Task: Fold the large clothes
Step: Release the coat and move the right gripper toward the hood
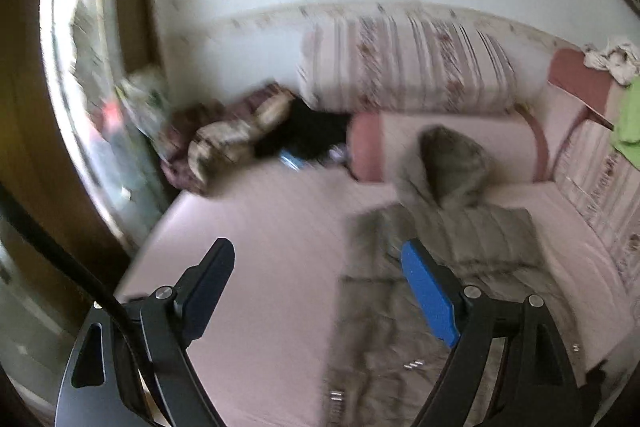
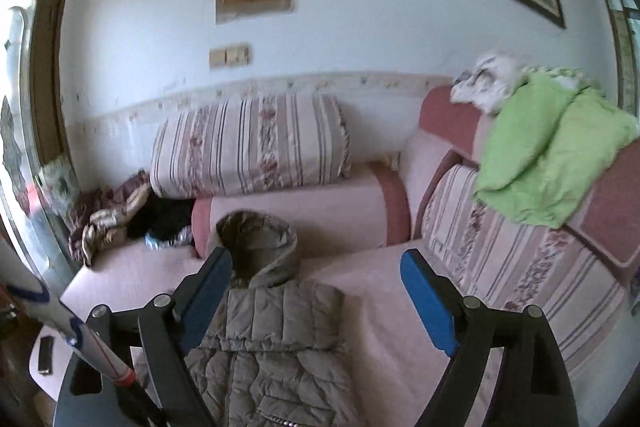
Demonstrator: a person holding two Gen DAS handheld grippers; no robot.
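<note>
An olive-grey quilted hooded jacket lies flat on the pink sofa bed, hood toward the pink bolster. It also shows, blurred, in the left wrist view. My right gripper is open and empty, held above the jacket's upper part, its left finger over the collar. My left gripper is open and empty, above the bed just left of the jacket, its right finger over the jacket's edge.
A pink bolster and a striped floral cushion stand behind the jacket. A green cloth and a white garment hang over the sofa back at right. Crumpled dark clothes lie at the far left corner. A window is at left.
</note>
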